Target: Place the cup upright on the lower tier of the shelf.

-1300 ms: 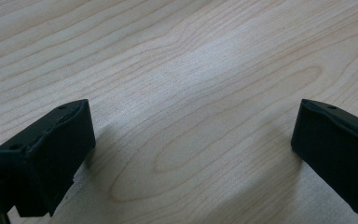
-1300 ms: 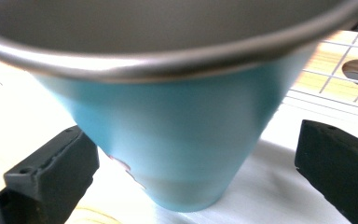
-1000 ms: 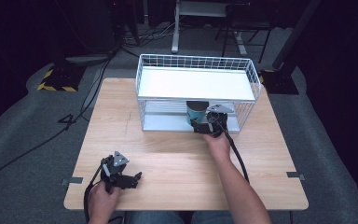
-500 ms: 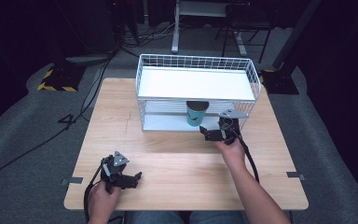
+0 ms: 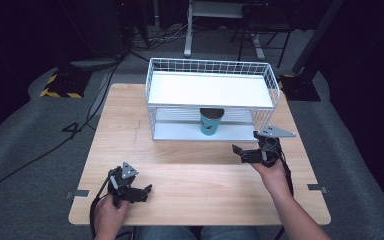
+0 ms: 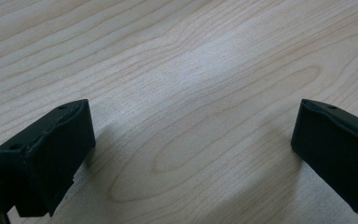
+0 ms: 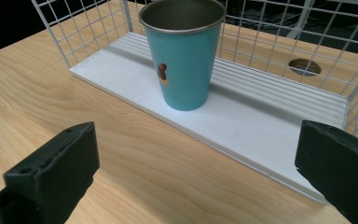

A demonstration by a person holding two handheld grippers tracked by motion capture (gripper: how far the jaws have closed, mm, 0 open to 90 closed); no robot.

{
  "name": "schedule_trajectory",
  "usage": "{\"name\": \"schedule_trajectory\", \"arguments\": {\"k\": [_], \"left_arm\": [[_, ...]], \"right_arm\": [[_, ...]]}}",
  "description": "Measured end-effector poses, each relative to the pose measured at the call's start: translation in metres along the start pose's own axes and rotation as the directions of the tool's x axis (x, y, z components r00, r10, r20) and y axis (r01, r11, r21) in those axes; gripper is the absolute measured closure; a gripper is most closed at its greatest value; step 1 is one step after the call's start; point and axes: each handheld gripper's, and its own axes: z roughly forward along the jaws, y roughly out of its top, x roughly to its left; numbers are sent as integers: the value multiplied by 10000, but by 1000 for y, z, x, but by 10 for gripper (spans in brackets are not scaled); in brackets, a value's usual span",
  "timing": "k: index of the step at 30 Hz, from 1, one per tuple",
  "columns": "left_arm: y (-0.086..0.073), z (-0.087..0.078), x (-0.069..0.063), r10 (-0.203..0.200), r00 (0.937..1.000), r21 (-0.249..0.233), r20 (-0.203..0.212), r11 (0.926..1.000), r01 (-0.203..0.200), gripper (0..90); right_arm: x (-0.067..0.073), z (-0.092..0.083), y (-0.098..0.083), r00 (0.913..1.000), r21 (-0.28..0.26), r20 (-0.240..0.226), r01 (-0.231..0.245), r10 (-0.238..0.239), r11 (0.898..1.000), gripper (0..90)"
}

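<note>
A teal metal cup (image 5: pixel 211 122) (image 7: pixel 183 56) stands upright on the lower shelf of a white wire rack (image 5: pixel 210 88), near the shelf's front edge. My right gripper (image 5: pixel 241 152) (image 7: pixel 196 175) is open, a short way in front and to the right of the cup, jaws pointing toward the rack, nothing between them. My left gripper (image 5: pixel 145 192) (image 6: pixel 193 154) rests low over the bare wooden table at the front left, open, with only wood grain between its jaws.
The rack's white top shelf (image 5: pixel 207 90) overhangs the cup. Its wire walls (image 7: pixel 279 42) close the back and sides. A round hole (image 7: pixel 304 66) in the tabletop shows behind the rack. Bare wood (image 5: pixel 200 175) lies between both hands. Dark floor surrounds the table.
My right gripper has let go of the cup and pulled back toward the person and to the right. The cup stays on the lower shelf. The left gripper has not moved.
</note>
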Motion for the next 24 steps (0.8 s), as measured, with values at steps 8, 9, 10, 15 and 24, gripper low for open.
{"name": "schedule_trajectory", "arguments": {"k": [8,9,10,15,24], "left_arm": [[0,0,0,23,10000,15,4,10000,-23,0],[0,0,0,20,10000,13,6,10000,-20,0],[0,0,0,5,10000,13,22,10000,-5,0],[1,1,0,-6,10000,0,14,10000,6,0],[1,1,0,-2,10000,-9,12,10000,2,0]], "right_arm": [[-9,-25,-13,9996,194,225,167,-171,9997,11],[-9,-25,-13,9996,194,225,167,-171,9997,11],[-11,-33,-18,9997,234,218,142,-147,9996,24],[-17,-47,-25,9999,345,101,-23,20,9994,44],[-24,-73,-50,9987,178,-508,-43,53,9998,111]]}}
